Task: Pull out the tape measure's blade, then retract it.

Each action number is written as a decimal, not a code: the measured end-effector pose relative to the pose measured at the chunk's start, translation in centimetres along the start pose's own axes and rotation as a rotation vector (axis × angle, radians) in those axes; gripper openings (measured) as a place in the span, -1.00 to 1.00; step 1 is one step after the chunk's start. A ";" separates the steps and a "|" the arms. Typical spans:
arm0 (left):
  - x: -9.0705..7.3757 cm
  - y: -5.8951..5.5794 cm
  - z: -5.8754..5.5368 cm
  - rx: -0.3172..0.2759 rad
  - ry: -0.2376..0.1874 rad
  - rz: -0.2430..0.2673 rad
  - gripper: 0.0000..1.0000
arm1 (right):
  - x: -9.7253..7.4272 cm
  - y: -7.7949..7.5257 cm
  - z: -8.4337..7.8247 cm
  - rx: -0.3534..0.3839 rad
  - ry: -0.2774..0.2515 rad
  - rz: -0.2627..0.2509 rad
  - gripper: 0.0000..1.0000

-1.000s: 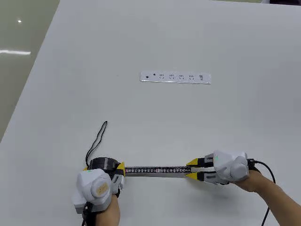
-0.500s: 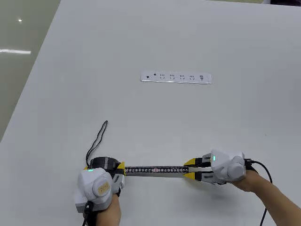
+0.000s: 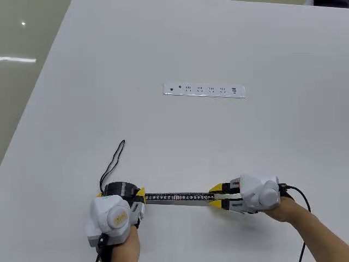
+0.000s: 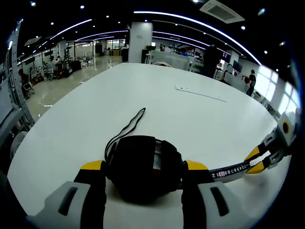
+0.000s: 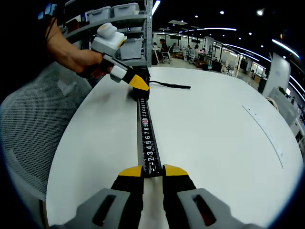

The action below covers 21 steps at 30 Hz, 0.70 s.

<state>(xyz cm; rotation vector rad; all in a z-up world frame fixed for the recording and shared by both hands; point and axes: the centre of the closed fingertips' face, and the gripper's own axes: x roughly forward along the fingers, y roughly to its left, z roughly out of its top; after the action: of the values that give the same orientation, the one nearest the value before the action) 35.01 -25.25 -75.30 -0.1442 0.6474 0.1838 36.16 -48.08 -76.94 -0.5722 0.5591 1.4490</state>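
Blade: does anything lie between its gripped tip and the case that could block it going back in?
Nothing visible does. The blade runs straight over bare table from the right gripper to the case in the left gripper. The power strip lies far off, and the case's black strap trails away from the blade.

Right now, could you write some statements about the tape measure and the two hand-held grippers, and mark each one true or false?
1. The left hand-held gripper is shut on the black tape measure case. True.
2. The blade is fully inside the case. False: it stretches from the case to the right hand-held gripper, which is shut on its end.
3. The power strip lies between the two grippers. False: it lies farther away on the table, apart from both.
4. A black strap trails from the case across the table. True.
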 end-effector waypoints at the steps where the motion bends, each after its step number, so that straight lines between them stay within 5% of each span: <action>1: 0.0 0.0 0.0 0.000 -0.001 0.000 0.22 | 0.1 0.0 0.0 0.000 0.000 0.000 -0.74; 21: 0.0 0.0 0.0 0.000 -0.006 0.000 0.22 | 0.9 0.1 0.6 -0.003 -0.002 0.006 -0.74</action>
<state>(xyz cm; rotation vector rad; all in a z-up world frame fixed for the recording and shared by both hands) 35.02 -25.23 -75.33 -0.1436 0.6414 0.1843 36.14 -46.97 -77.06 -0.5718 0.5583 1.4559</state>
